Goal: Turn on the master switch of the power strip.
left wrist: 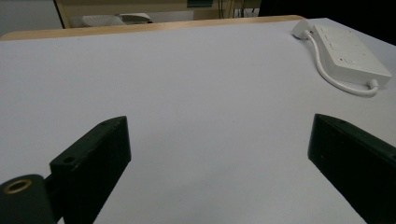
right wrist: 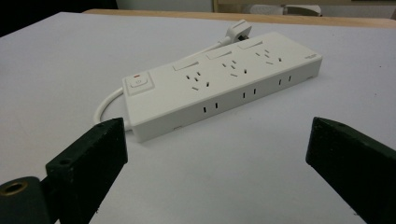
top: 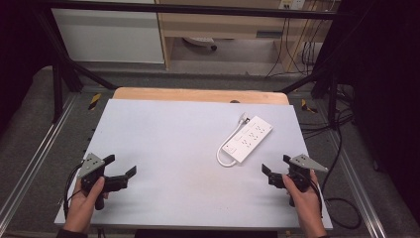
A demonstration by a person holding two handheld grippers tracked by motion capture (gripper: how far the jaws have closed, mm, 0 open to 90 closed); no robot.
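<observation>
A white power strip (top: 248,140) lies flat on the right half of the pale table (top: 173,144), its cord (top: 225,151) looped alongside and its plug (top: 244,118) at the far end, within easy reach of the right gripper (top: 275,165). Both the right gripper and the left gripper (top: 120,166) rest near the front edge, jaws spread wide and holding nothing. Small grey marking at the strip's far corner is too small to read.
</observation>
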